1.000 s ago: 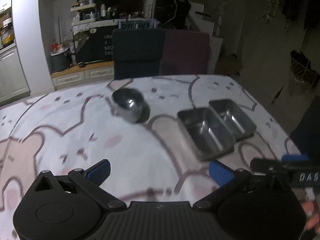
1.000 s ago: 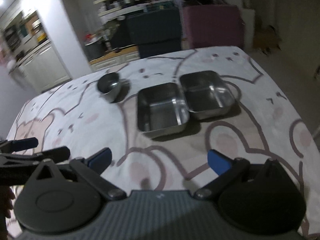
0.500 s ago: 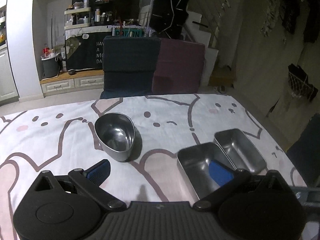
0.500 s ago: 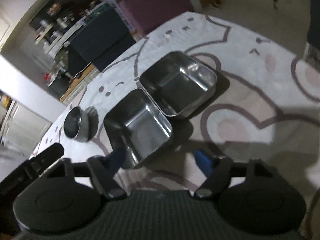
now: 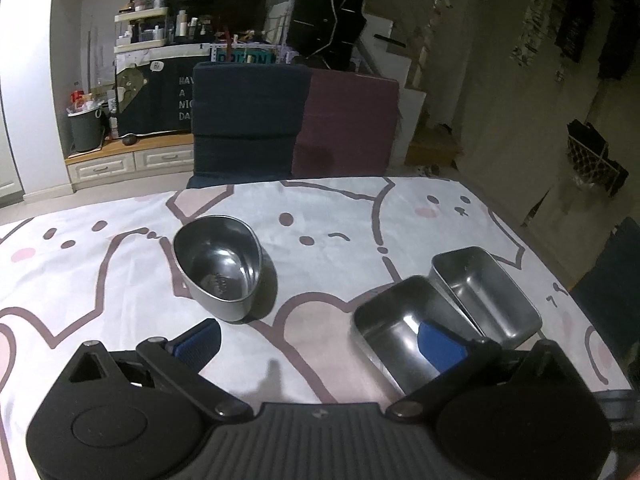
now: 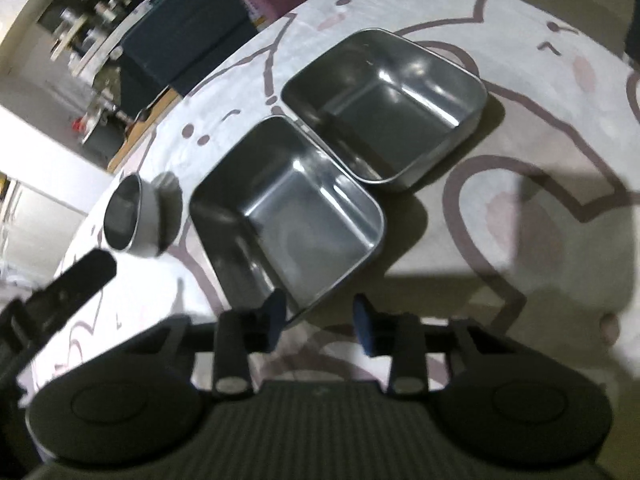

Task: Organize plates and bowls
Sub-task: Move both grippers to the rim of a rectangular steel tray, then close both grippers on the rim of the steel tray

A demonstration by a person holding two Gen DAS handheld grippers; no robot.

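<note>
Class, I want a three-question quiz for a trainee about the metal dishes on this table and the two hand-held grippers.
1. True or false: the two square trays sit far apart.
2. Which dish lies nearest the right hand-held gripper? A round bowl; B nearer square tray; C farther square tray.
3. Fill in: the left hand-held gripper stands ____, holding nothing.

Key
1. False: the nearer square tray and the farther square tray lie corner to corner.
2. B. Its jaws have just been closing at that tray's near corner; the round bowl sits off to the side.
3. open.
</note>
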